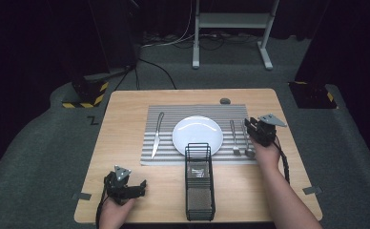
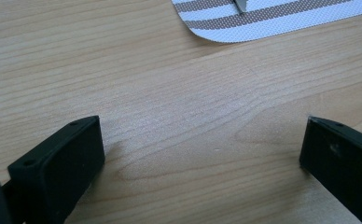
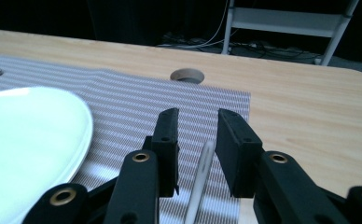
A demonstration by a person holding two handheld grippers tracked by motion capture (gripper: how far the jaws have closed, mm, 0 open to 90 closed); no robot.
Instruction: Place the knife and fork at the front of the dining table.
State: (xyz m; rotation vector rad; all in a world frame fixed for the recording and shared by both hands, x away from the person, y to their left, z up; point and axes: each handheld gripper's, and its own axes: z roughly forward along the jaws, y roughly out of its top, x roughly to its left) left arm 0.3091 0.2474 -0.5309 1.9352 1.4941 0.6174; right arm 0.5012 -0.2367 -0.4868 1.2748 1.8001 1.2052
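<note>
Fingers (image 3: 237, 154) of the right gripper (image 3: 198, 154) stand slightly parted, with the slim silver handle of a utensil (image 3: 202, 179) lying between them on the striped placemat (image 3: 137, 102); the pads do not press on it, so the handle lies loose in the gap, a little nearer the right-hand finger. From this close angle it is hard to tell whether that utensil is a spoon or a fork, though in the high view the right gripper (image 1: 256, 128) hovers over the far end of the outer of two utensils (image 1: 248, 138) set side by side on the placemat, just right of the white plate (image 1: 197, 135). To the left of these fingers the plate's rim (image 3: 83, 126) curves close by, and beyond them a round hole (image 3: 186, 75) sits in the counter (image 3: 305, 107). Over at the near left corner, the left gripper (image 1: 126, 187) has its fingers (image 2: 67, 158) spread wide above bare wood, nothing between them; ahead of them a corner of the placemat shows with the tip of a knife (image 2: 240, 4) on it. A black wire rack (image 1: 200, 181) stands between the two hands.
</note>
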